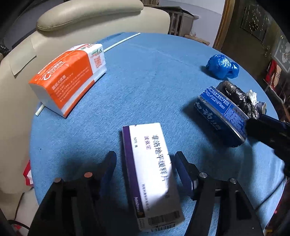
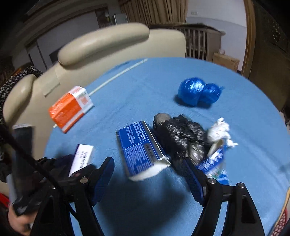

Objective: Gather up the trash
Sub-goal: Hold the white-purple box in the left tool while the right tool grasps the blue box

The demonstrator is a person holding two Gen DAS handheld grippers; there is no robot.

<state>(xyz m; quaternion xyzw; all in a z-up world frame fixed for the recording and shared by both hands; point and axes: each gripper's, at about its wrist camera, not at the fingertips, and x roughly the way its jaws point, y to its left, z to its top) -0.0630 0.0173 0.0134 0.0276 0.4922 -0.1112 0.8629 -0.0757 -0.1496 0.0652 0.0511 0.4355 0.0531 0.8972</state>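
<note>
We see a round table covered in blue cloth (image 1: pixel 148 76) with a cream padded chair (image 1: pixel 87 16) behind its far edge. Our left gripper (image 1: pixel 145 163) points down at a white cardboard medicine box with a purple side (image 1: pixel 152 167); the box lies flat on the cloth near the table's front edge, between the dark blue pads (image 1: pixel 108 168), which stand apart on either side with a gap showing, so nothing is clamped. Near the table's left edge lies an orange and white soft pack of paper tissues (image 1: pixel 68 79), resting across a thin white straw (image 1: pixel 119 42) that runs toward the far edge.

Our right gripper (image 2: pixel 148 172) hangs over the cloth with its jaws wide apart and empty. Just ahead of it sits a blue printed carton with an open white end (image 2: pixel 141 148). Touching that carton's right side is a crumpled black plastic bag (image 2: pixel 181 136); beside the bag are a crumpled wad of white paper (image 2: pixel 219 130) and a blue and white wrapper (image 2: pixel 213 163). A bunched shiny blue plastic bag (image 2: pixel 197 92) lies apart, toward the far right edge.
</note>
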